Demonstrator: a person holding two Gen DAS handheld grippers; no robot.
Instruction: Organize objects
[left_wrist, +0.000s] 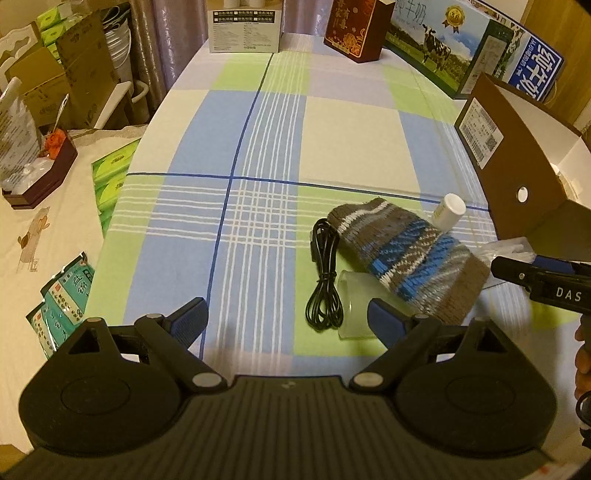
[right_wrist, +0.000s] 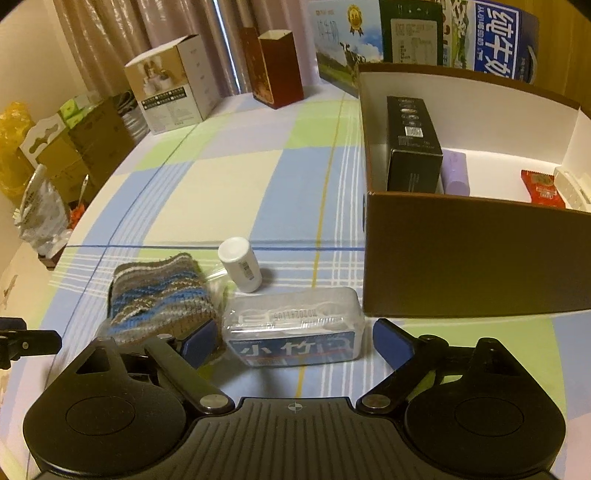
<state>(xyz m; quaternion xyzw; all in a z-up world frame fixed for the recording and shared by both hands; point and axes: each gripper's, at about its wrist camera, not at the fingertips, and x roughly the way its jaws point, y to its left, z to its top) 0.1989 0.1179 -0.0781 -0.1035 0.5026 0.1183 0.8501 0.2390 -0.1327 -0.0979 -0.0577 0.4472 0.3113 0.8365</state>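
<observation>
- The left tool (left_wrist: 286, 319) sits lowest in the left wrist view, its blue-padded fingers spread wide with nothing between them, hovering over the checked tablecloth (left_wrist: 258, 147) of the desk.
- Just past its right finger lies a clear plastic cup (left_wrist: 351, 299) on its side, beside a coiled black cable (left_wrist: 325, 277) and partly under a striped knit sock (left_wrist: 406, 254).
- A small white bottle (left_wrist: 448, 214) stands touching the sock's far edge.
- The right tool (right_wrist: 293, 341) is also spread open, its fingers flanking a clear plastic-wrapped box with a blue label (right_wrist: 293, 328) without visibly touching it.
- Behind that box are the white bottle (right_wrist: 240, 264) and, to the left, the sock (right_wrist: 159, 295).
- The brown cardboard box (right_wrist: 472, 258) stands to the right, holding a black carton (right_wrist: 412, 147), a lilac cylinder (right_wrist: 456, 173), a red packet (right_wrist: 543, 186) and a whitish object at the frame's edge.
</observation>
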